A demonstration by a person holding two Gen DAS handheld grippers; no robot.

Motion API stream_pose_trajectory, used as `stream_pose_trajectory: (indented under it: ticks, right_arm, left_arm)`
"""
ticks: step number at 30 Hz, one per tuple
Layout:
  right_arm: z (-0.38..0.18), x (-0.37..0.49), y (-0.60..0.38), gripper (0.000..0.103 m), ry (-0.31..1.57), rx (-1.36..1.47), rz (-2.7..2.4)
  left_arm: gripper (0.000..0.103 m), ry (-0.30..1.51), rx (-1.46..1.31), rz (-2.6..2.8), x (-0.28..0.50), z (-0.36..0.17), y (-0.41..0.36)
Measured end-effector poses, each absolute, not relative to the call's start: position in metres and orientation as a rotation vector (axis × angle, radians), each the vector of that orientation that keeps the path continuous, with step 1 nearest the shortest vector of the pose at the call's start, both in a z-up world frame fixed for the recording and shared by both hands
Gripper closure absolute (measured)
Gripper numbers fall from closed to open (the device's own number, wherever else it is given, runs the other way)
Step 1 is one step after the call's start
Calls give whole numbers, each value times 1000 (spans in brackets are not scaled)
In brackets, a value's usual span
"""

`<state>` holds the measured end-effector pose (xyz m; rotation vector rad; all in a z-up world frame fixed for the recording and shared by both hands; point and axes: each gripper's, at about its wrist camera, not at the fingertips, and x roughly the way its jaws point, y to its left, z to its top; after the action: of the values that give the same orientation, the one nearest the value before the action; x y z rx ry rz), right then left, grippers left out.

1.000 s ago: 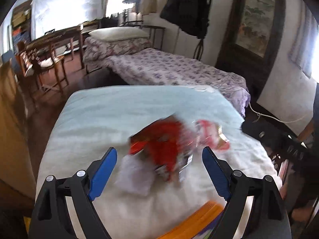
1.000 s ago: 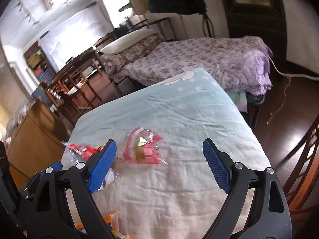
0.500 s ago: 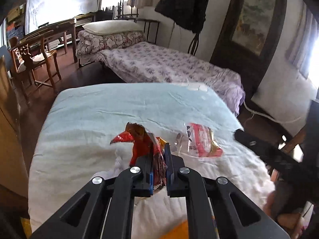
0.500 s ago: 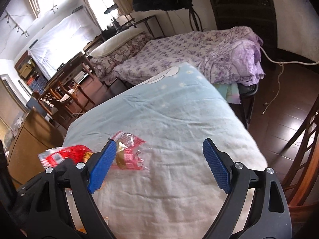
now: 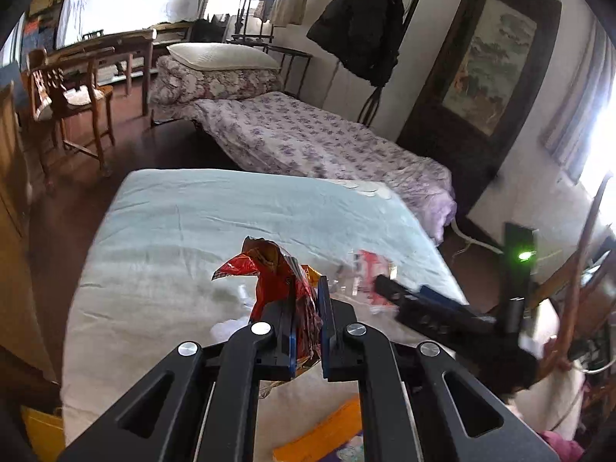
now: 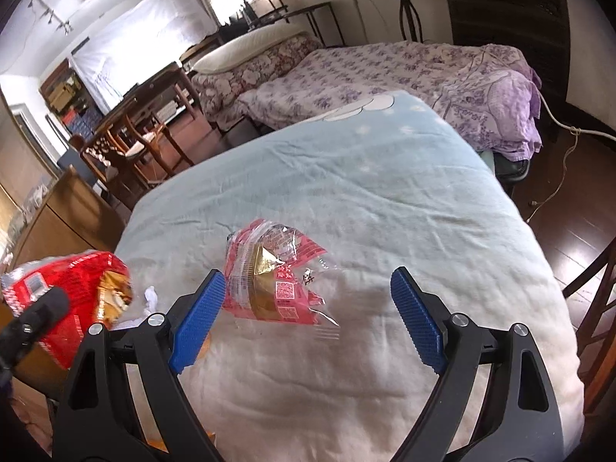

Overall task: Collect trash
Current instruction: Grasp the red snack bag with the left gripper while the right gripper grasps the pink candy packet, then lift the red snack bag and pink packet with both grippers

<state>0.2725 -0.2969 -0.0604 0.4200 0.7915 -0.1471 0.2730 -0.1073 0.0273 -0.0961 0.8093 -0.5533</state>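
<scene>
Left-wrist view. The left claw (image 5: 306, 315) is pinching a crumpled red snack wrapper (image 5: 277, 281) between its two blue-padded fingers (image 5: 291, 340), jaws nearly together with only the foil between them. The wrapper is sticking up and forward past the fingertips, its torn top leaning to the left, and it is being held above the pale blue blanket (image 5: 231, 223) covering the bed. To the right of it, a second, red-and-clear wrapper (image 5: 369, 269) is lying flat on the blanket, partly behind the dark, motion-blurred body of the right claw (image 5: 419, 300) entering from the right edge. An orange flat object (image 5: 323, 435) is showing at the lower margin, below the claw. A floral-sheeted cot (image 5: 308, 142) is standing beyond the bed.

Right-wrist view. At the far left the red snack wrapper (image 6: 73, 296) is appearing blurred, off the bed's near-left corner. The right claw (image 6: 304, 319) is standing wide apart, holding nothing. The red-and-clear wrapper (image 6: 277, 281) is lying on the blanket (image 6: 385, 192) just ahead of the left-hand finger (image 6: 196, 319), inside the gap but well apart from the right-hand finger (image 6: 415, 319). A small white scrap (image 6: 150, 296) is lying left of that finger.
</scene>
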Motion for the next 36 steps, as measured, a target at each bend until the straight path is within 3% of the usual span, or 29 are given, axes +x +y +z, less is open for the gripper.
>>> stream_pose_trajectory:
  ticks: [1,4,7,10,30,36]
  right_arm:
    - [-60,273,-296,56,796,418,-136]
    - [-53,268,-297,57,770,416,-139]
    - [-45,262,-300,59,730,419,-148]
    - [-41,258,-303,59,712,429,-154]
    - [27,194,-267,59,543,406,-51]
    - [20,169,-260,58,592,498,77]
  left_arm:
    - [94,809,-110,-573,272,28,-106]
    - [87,814,-123,-597,270,27,-107]
    - [88,814,-106,-565,272,21,-108]
    - [97,792,-92,-554,269,24,-106]
    - [97,661,-124,-489,218,67,-64]
    - [97,688,-155,-467,191,57,-40]
